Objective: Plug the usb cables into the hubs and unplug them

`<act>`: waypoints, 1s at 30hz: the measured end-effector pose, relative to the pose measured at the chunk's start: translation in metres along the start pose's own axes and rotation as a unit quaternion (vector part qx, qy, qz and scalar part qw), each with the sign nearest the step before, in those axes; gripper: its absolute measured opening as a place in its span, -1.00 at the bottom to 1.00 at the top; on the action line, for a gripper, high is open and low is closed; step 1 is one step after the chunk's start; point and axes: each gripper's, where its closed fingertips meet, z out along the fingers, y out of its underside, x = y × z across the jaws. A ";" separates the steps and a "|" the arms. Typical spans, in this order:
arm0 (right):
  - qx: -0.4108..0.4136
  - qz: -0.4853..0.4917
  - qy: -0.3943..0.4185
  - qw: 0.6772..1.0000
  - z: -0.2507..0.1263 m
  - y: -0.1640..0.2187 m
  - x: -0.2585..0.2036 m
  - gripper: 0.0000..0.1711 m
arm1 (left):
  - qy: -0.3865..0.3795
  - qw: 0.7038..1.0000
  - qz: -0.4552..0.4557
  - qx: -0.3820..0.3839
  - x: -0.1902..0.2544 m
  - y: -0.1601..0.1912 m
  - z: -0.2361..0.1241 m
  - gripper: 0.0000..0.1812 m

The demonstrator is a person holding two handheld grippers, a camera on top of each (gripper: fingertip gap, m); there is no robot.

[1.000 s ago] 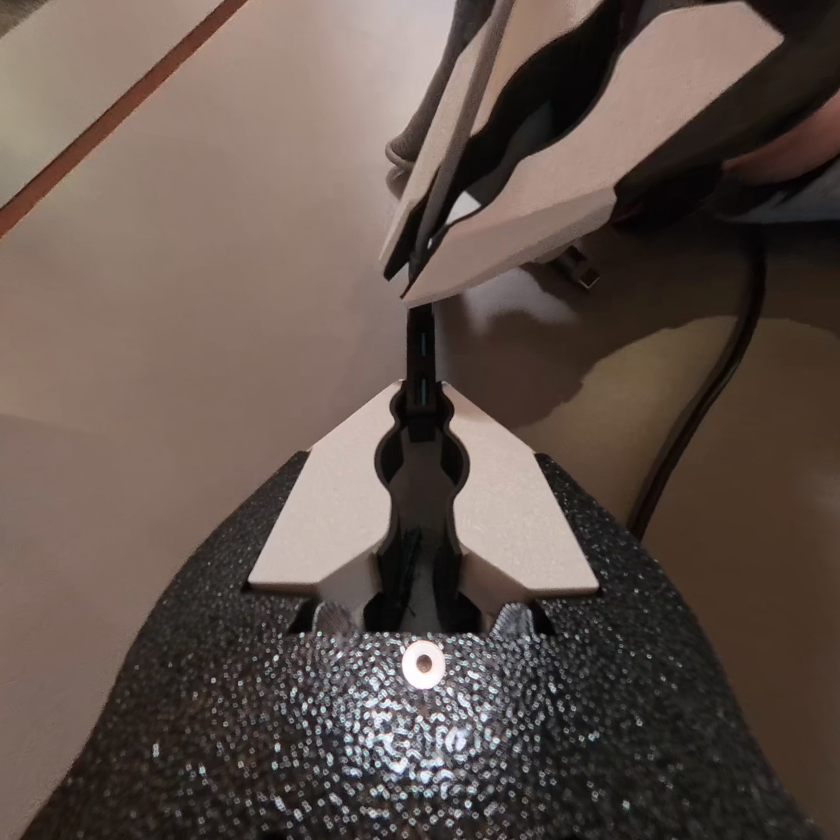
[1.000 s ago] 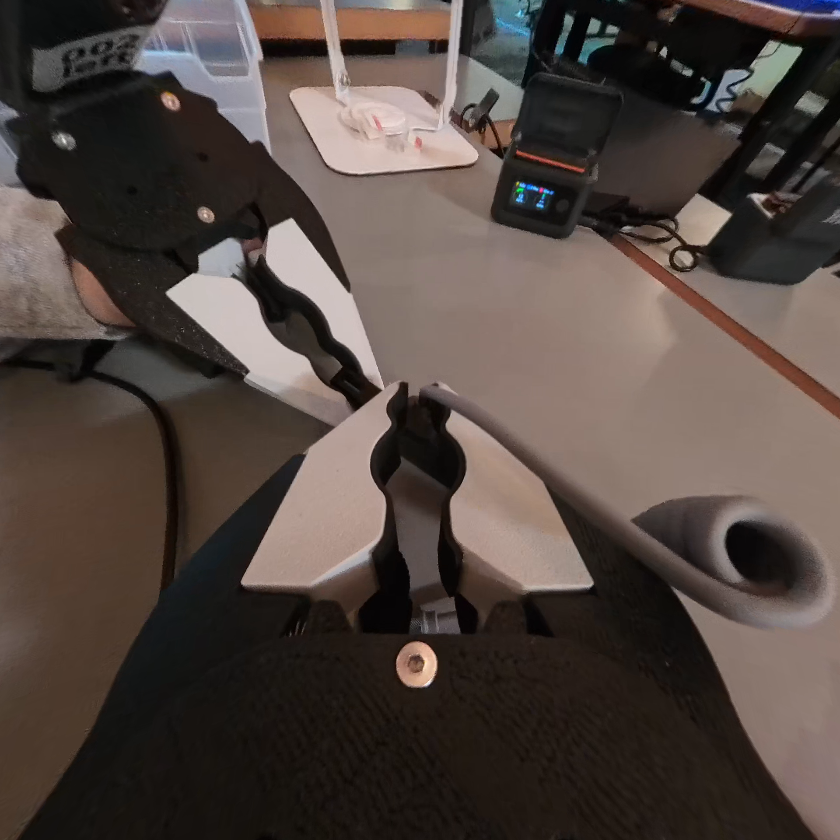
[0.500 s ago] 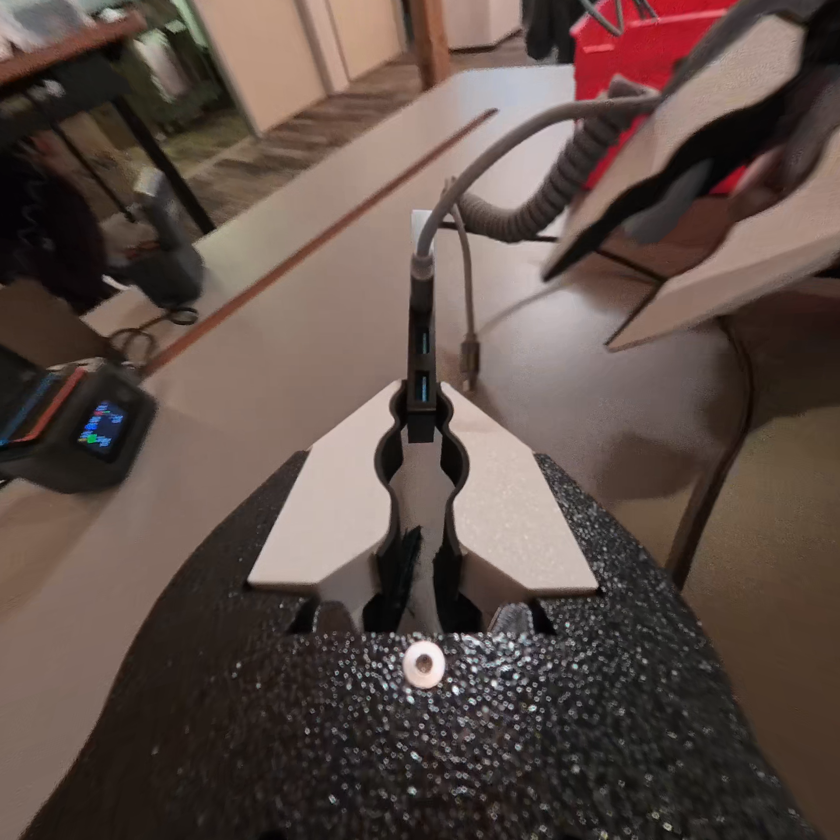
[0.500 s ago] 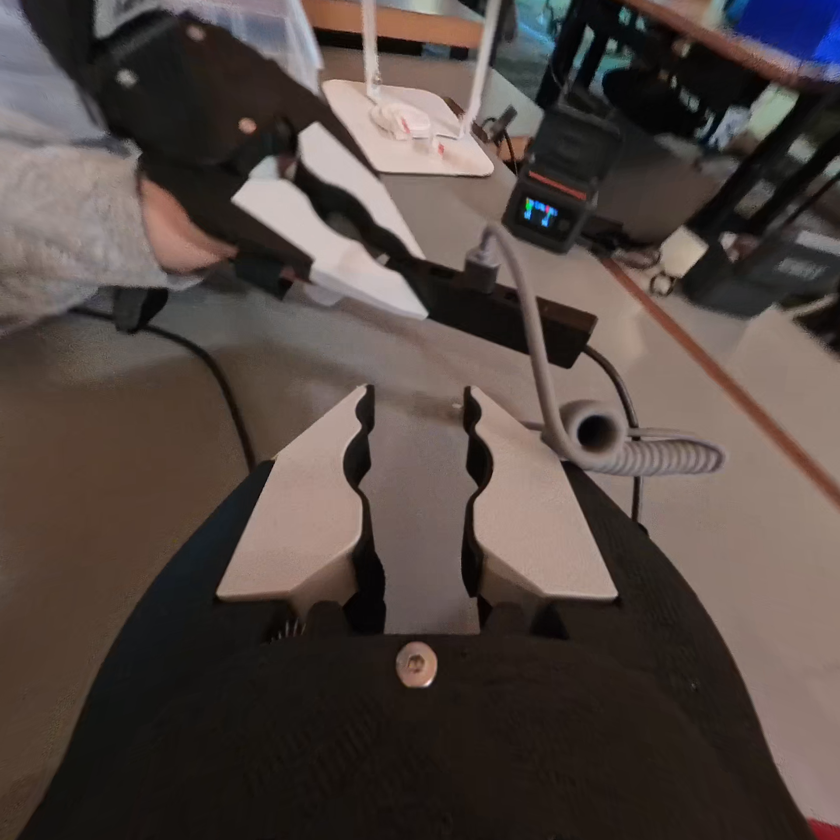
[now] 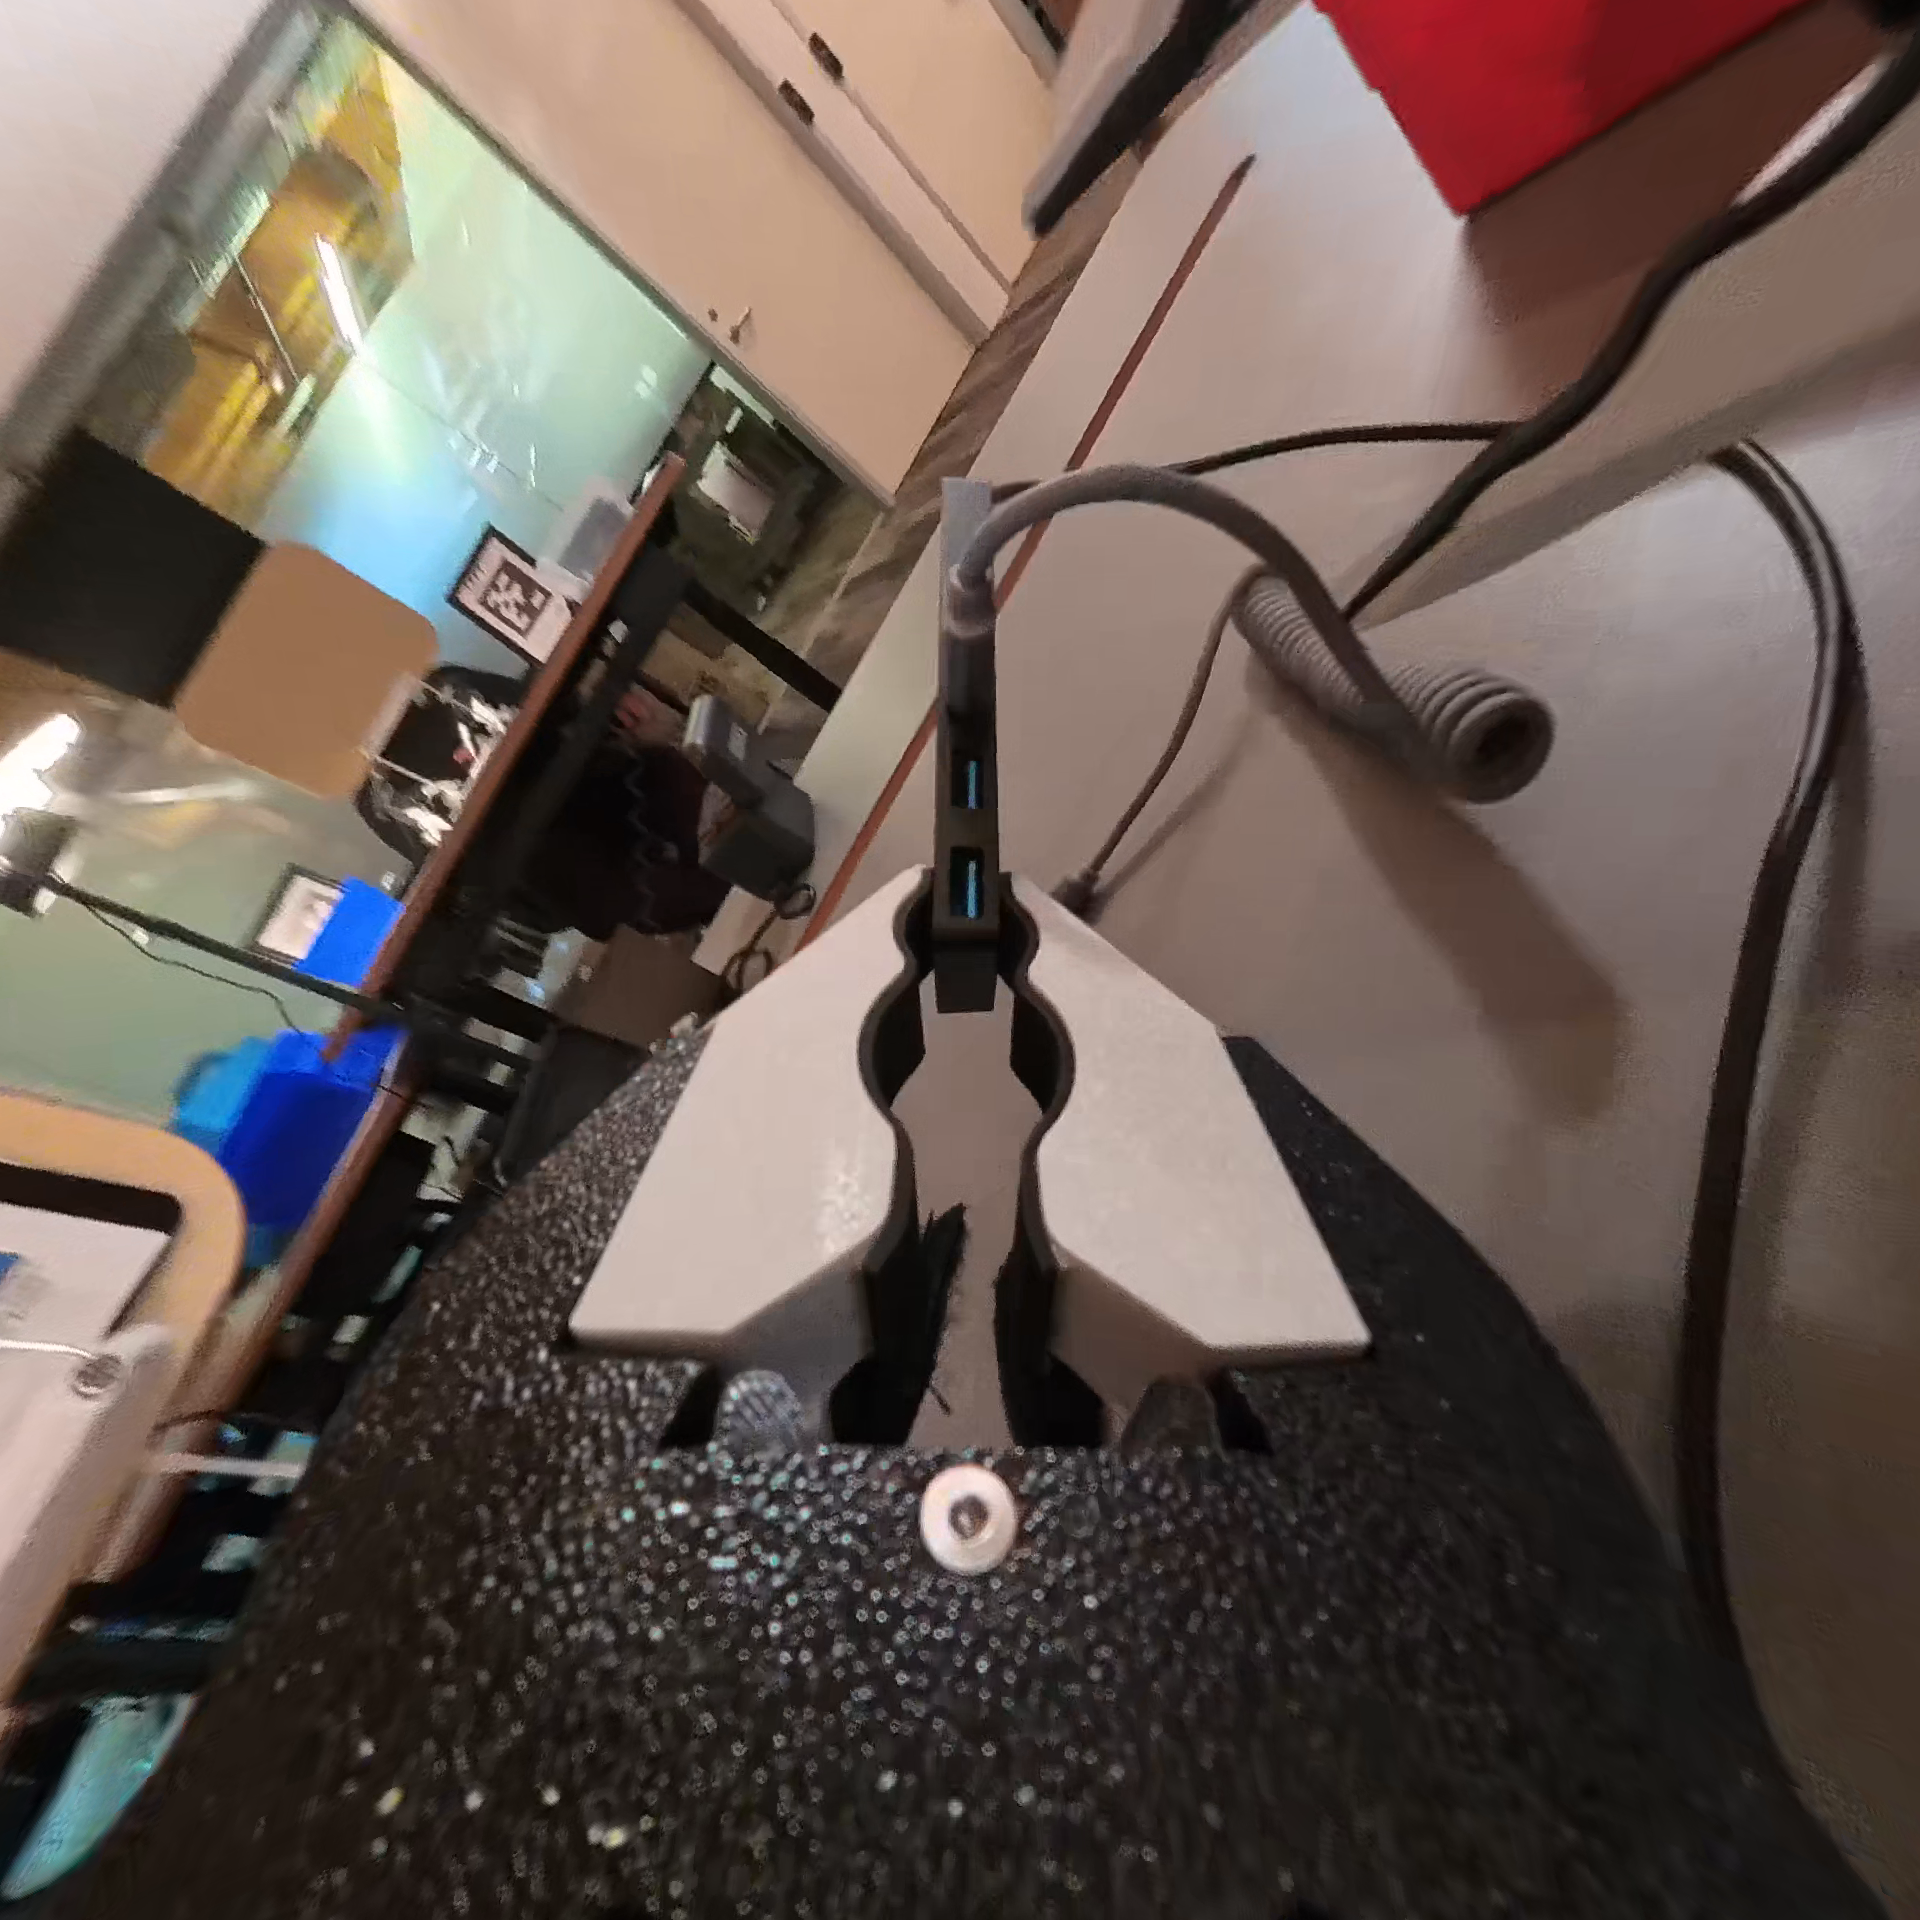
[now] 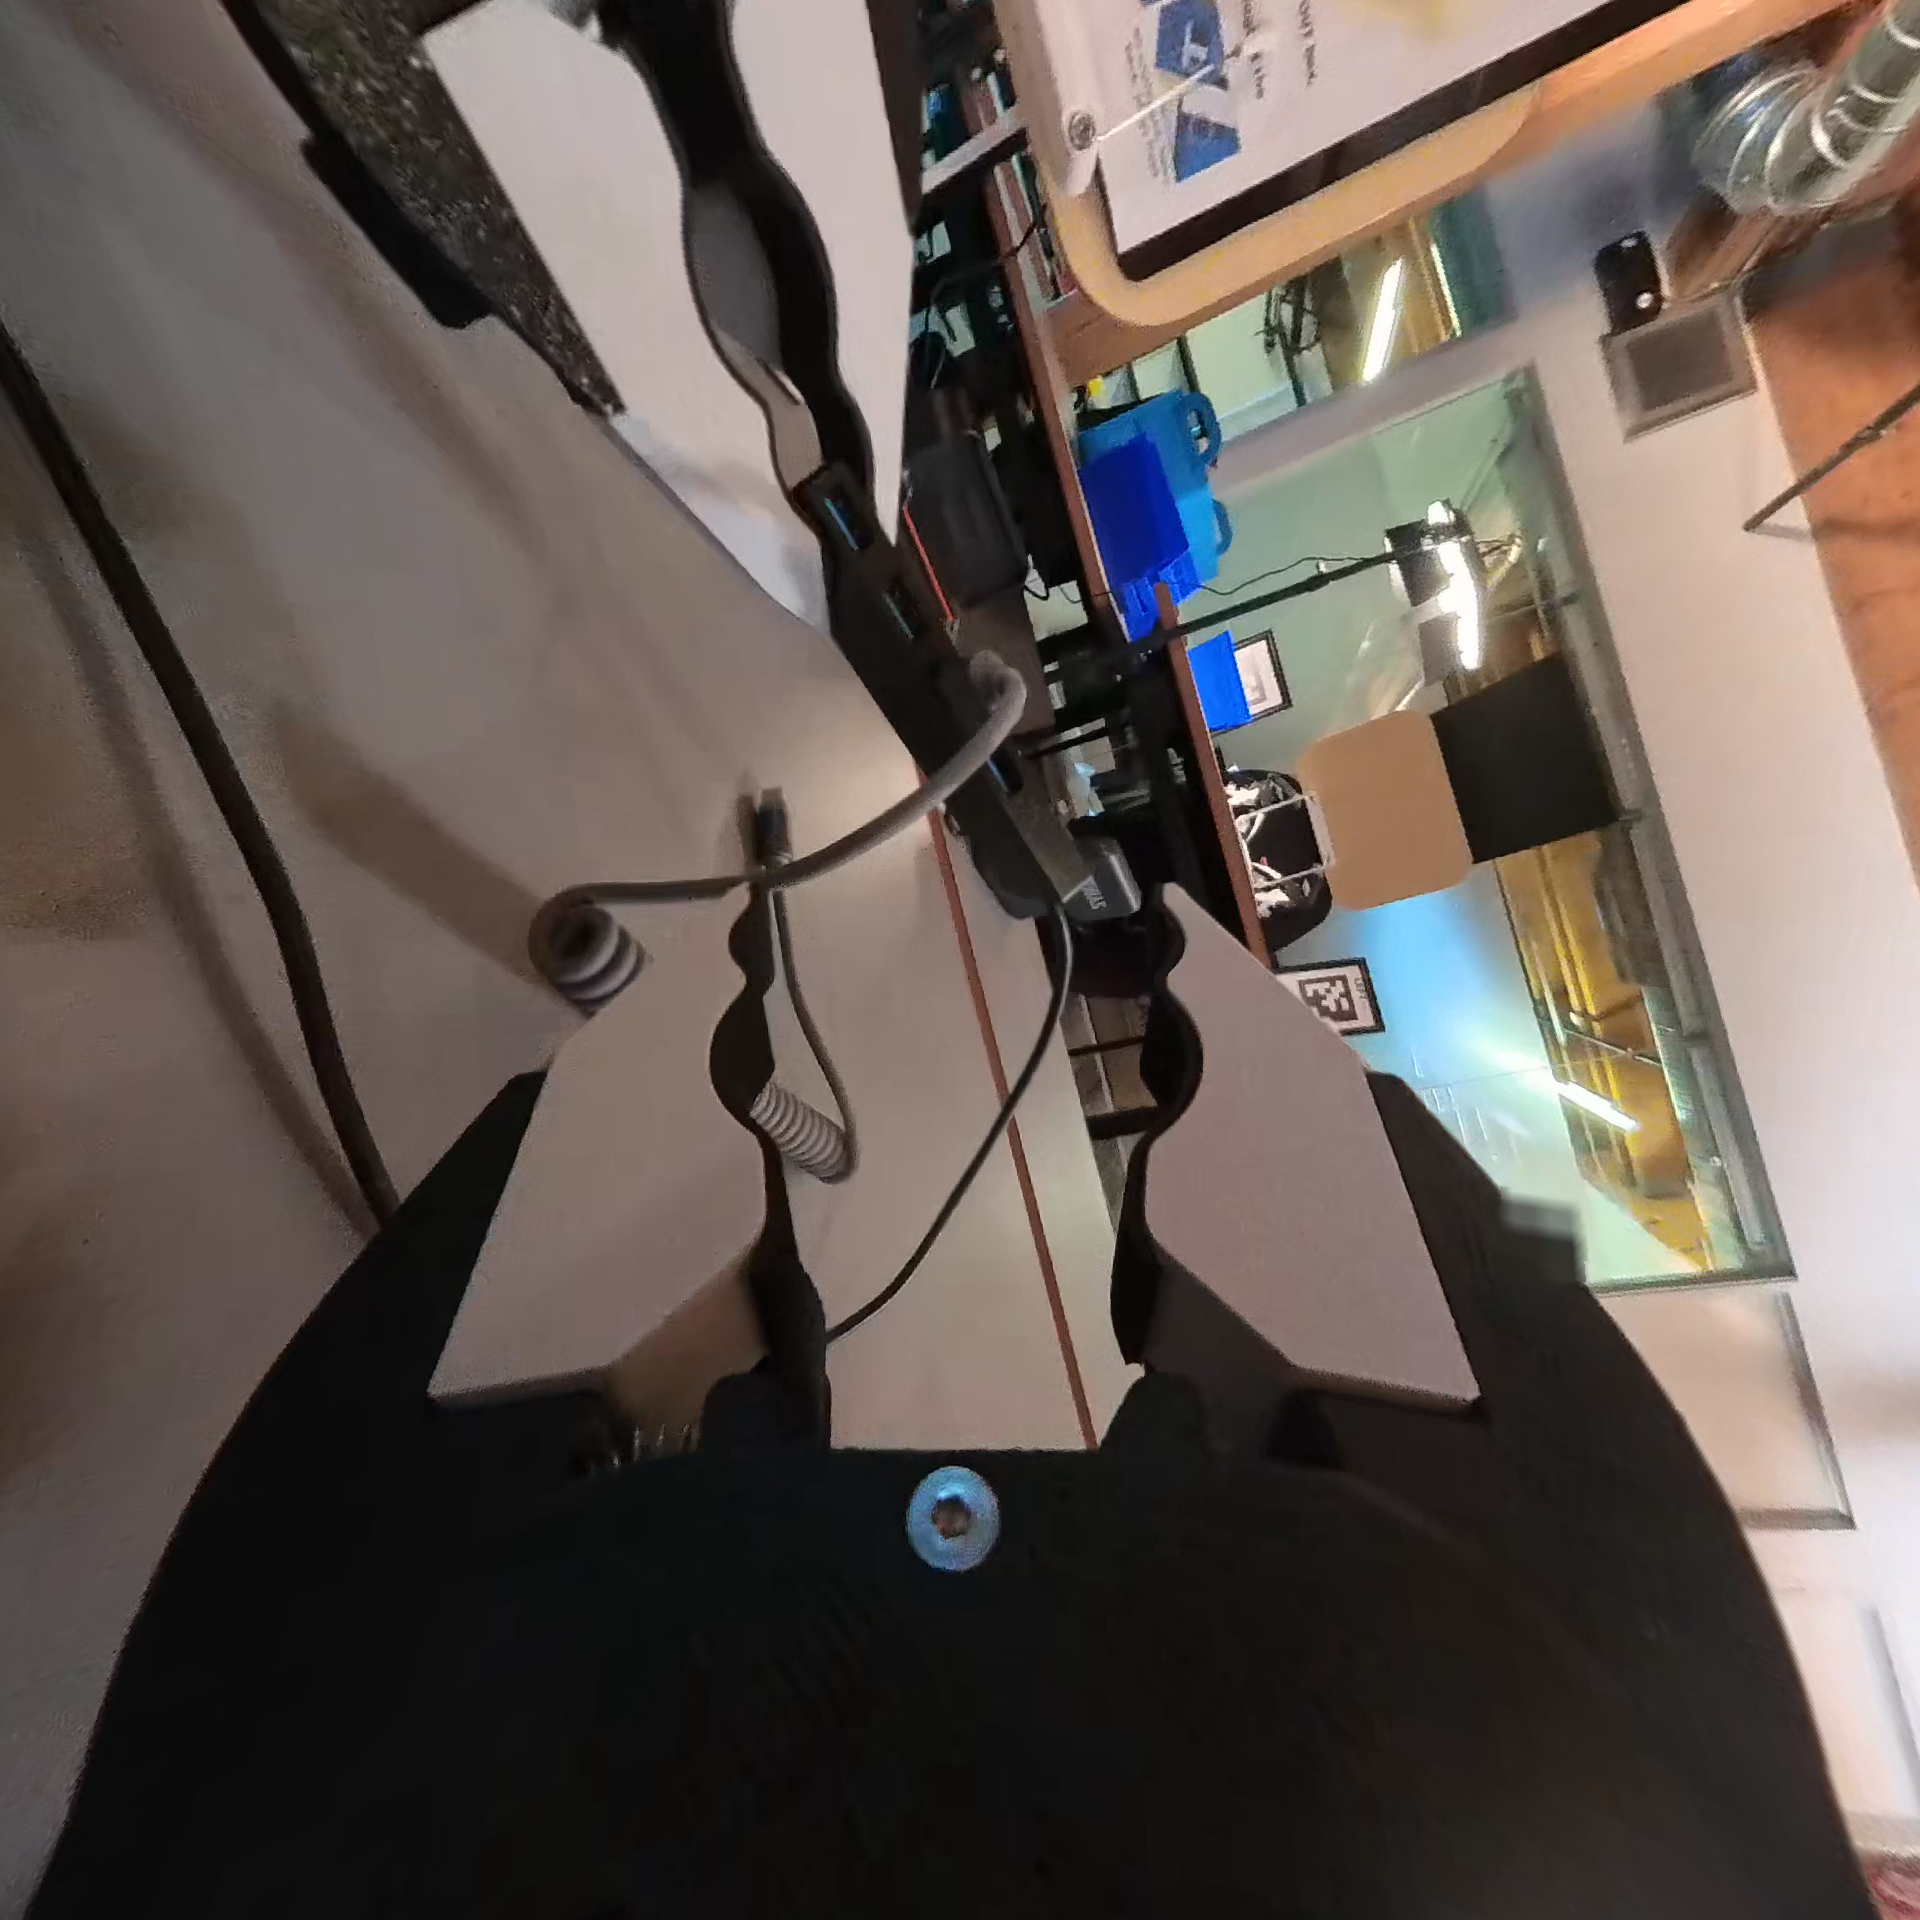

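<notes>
1 hub [image 5: 971,790] pinched by left gripper [image 5: 968,894] (2 ports free).

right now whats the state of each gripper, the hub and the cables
left gripper: shut on the hub
right gripper: open, empty
hub: held off the table, two blue ports free
grey coiled cable: plugged into the hub
grey coiled cable's other plug: loose on the table
black cable: lying slack on the table

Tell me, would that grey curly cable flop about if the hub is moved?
Probably: the grey cable arches limply from the black hub down to the table. Its coiled stretch would likely drag and spring rather than stay stiff.
</notes>
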 end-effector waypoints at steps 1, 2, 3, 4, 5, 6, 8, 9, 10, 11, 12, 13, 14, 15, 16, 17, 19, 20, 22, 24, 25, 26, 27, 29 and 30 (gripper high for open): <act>-0.008 -0.003 0.001 1.000 0.001 0.001 0.000 -0.18 | 0.003 1.000 0.020 0.007 0.003 -0.003 -0.001 -0.91; -0.017 -0.007 0.008 1.000 0.002 0.003 0.002 -0.18 | 0.008 0.999 0.046 0.018 0.007 -0.007 -0.002 -0.91; -0.027 -0.013 0.013 0.999 0.003 0.005 0.003 -0.19 | 0.009 0.997 0.073 0.025 0.011 -0.010 -0.003 -0.91; -0.036 -0.019 0.016 0.999 0.004 0.008 0.003 -0.20 | 0.015 0.995 0.098 0.032 0.017 -0.013 -0.004 -0.91; -0.043 -0.027 0.016 0.999 0.005 0.010 0.001 -0.26 | 0.019 0.992 0.118 0.041 0.022 -0.016 -0.005 -0.91; -0.049 -0.036 0.018 0.998 0.006 0.013 0.001 -0.37 | 0.014 0.990 0.131 0.045 0.024 -0.020 -0.005 -0.91; -0.062 -0.064 0.034 0.995 0.005 0.017 0.003 -0.71 | 0.012 0.987 0.151 0.052 0.028 -0.025 -0.007 -0.91; -0.061 -0.078 0.038 0.994 0.004 0.016 0.003 -0.77 | 0.003 0.986 0.157 0.056 0.027 -0.027 -0.007 -0.91; -0.058 -0.084 0.038 0.994 0.004 0.015 0.002 -0.82 | -0.003 0.985 0.162 0.060 0.026 -0.028 -0.009 -0.91; -0.057 -0.084 0.038 0.994 0.004 0.014 0.002 -0.83 | -0.007 0.984 0.166 0.063 0.025 -0.029 -0.010 -0.91; -0.057 -0.083 0.039 0.994 0.004 0.014 0.002 -0.83 | -0.012 0.983 0.169 0.068 0.025 -0.029 -0.010 -0.91; -0.058 -0.084 0.038 0.994 0.004 0.014 0.002 -0.83 | -0.014 0.982 0.173 0.074 0.025 -0.031 -0.011 -0.91; -0.057 -0.085 0.036 0.994 0.005 0.014 0.001 -0.83 | -0.012 0.981 0.176 0.080 0.027 -0.032 -0.012 -0.91; -0.055 -0.088 0.035 0.994 0.005 0.013 0.001 -0.81 | -0.011 0.980 0.178 0.090 0.028 -0.036 -0.013 -0.91; -0.054 -0.093 0.035 0.994 0.005 0.013 0.000 -0.81 | -0.012 0.979 0.182 0.096 0.029 -0.038 -0.014 -0.91; -0.057 -0.096 0.034 0.993 0.005 0.013 0.000 -0.83 | -0.017 0.977 0.190 0.097 0.029 -0.040 -0.015 -0.91; -0.063 -0.087 0.022 0.994 0.003 0.014 0.001 -0.87 | -0.036 0.973 0.199 0.114 0.027 -0.044 -0.016 -0.90; -0.066 -0.088 0.023 0.994 0.002 0.014 0.005 -0.88 | -0.045 0.972 0.187 0.134 0.025 -0.051 -0.019 -0.76; -0.077 -0.078 0.041 0.993 -0.003 0.014 0.023 -0.90 | -0.054 0.977 0.131 0.162 0.015 -0.061 -0.026 -0.39; -0.080 -0.031 0.059 0.995 -0.012 0.014 0.050 -0.90 | -0.087 0.974 0.056 0.202 -0.010 -0.069 -0.040 -0.15; -0.080 -0.009 0.070 0.994 -0.018 0.013 0.066 -0.90 | -0.115 0.967 0.016 0.225 -0.026 -0.071 -0.049 -0.16; -0.078 0.007 0.078 0.994 -0.024 0.011 0.084 -0.90 | -0.138 0.959 -0.031 0.246 -0.043 -0.070 -0.059 -0.16; -0.075 0.017 0.086 0.993 -0.031 0.007 0.102 -0.90 | -0.148 0.950 -0.081 0.264 -0.056 -0.068 -0.065 -0.14; -0.067 0.017 0.092 0.993 -0.044 -0.005 0.139 -0.90 | -0.159 0.933 -0.164 0.277 -0.077 -0.055 -0.071 -0.13; -0.062 0.008 0.096 0.993 -0.050 -0.013 0.160 -0.91 | -0.167 0.926 -0.195 0.278 -0.085 -0.046 -0.072 -0.13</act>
